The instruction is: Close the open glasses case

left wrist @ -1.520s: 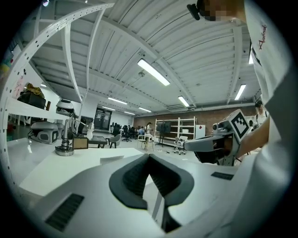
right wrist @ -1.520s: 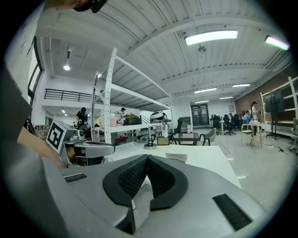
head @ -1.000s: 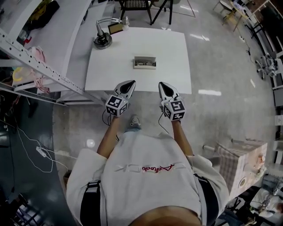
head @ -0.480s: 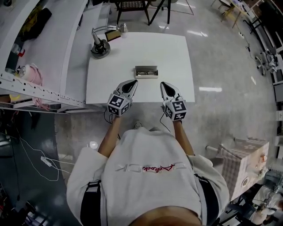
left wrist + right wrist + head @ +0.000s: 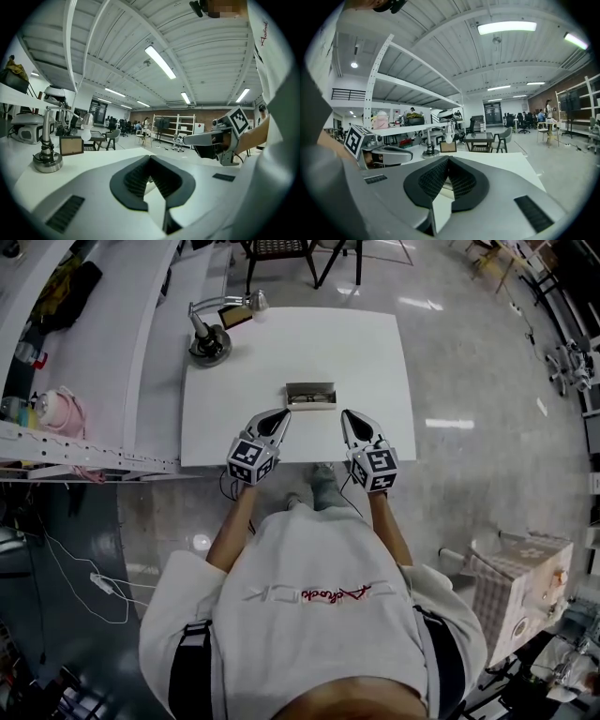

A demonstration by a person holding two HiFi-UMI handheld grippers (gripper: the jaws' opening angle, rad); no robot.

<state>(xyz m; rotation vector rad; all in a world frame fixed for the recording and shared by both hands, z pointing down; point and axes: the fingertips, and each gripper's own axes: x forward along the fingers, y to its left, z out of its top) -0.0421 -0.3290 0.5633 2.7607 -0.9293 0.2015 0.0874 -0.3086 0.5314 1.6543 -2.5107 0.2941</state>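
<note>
The open glasses case [image 5: 310, 395] lies near the front middle of the white table [image 5: 356, 352]; its lid stands up and something dark shows inside. My left gripper [image 5: 280, 415] hovers over the table's near edge, just left of and short of the case, jaws shut and empty. To the case's right, my right gripper [image 5: 347, 415] is level with it, also shut and empty. In the left gripper view the jaw tips [image 5: 150, 157] meet, and the right gripper [image 5: 213, 138] shows beside them. The right gripper view shows its tips [image 5: 448, 158] together, with the left gripper [image 5: 389, 154] alongside.
A desk lamp [image 5: 208, 341] and a small picture frame [image 5: 236, 315] stand at the table's far left corner. A long white bench and shelving [image 5: 84, 352] run along the left. A chair [image 5: 281, 249] stands beyond the table, a checked box [image 5: 520, 582] on the floor at right.
The person has stepped toward the table. Both grippers have moved forward together, from just short of the table's near edge to over it, closer to the case. Jaws stay shut.
</note>
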